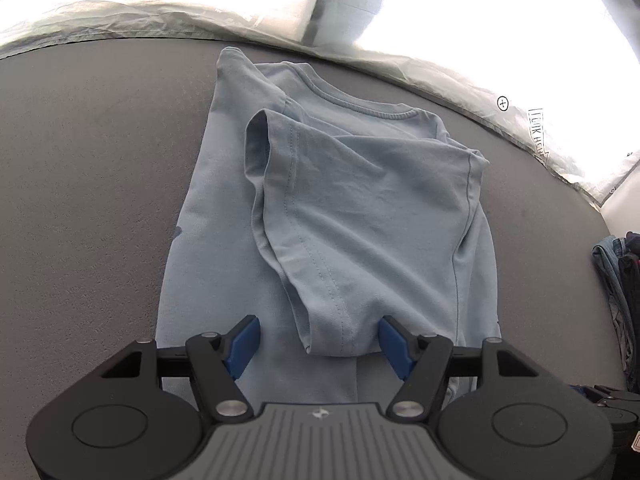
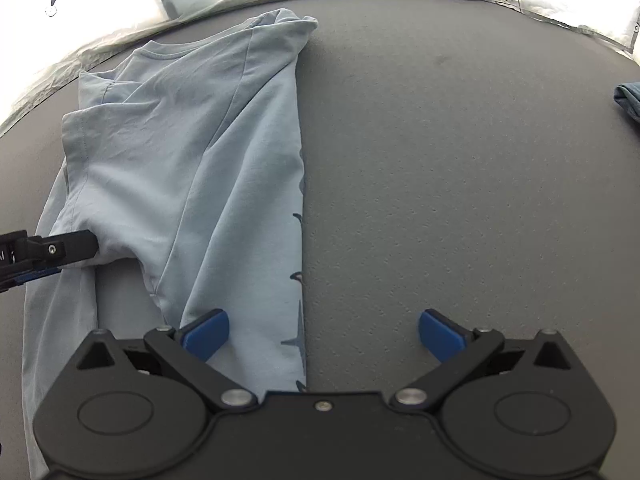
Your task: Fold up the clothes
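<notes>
One light-blue T-shirt (image 1: 332, 216) lies lengthwise on a grey padded table (image 1: 88, 184), collar toward the upper centre of the left wrist view, its two sides already folded inward over the body so that a sleeve and side seam run down the middle of the frame. In the right wrist view the same shirt fills the left half of the frame, its folded right edge forming a straight line down the centre, with dark printed marks showing along that edge. The left gripper (image 1: 319, 340) stands at bottom centre of its view, jaws released, the blue pads flanking the hanging tip of the folded panel without pressing on it. The right gripper (image 2: 323, 334) is spread to its widest, one pad over the cloth at lower left, the other over bare table at lower right; nothing is held. The step in hand appears to be the release after a lengthwise fold. To do it well, both grippers should lift clear without dragging the cloth, then the loose upper panel should be smoothed flat before the hem is brought up toward the collar. Count: one shirt being folded, two grippers, four blue pads, and one pile of other clothes (image 1: 618, 280) at the right edge of the left wrist view. Crinkled translucent sheeting (image 1: 460, 76) borders the table's far side.
</notes>
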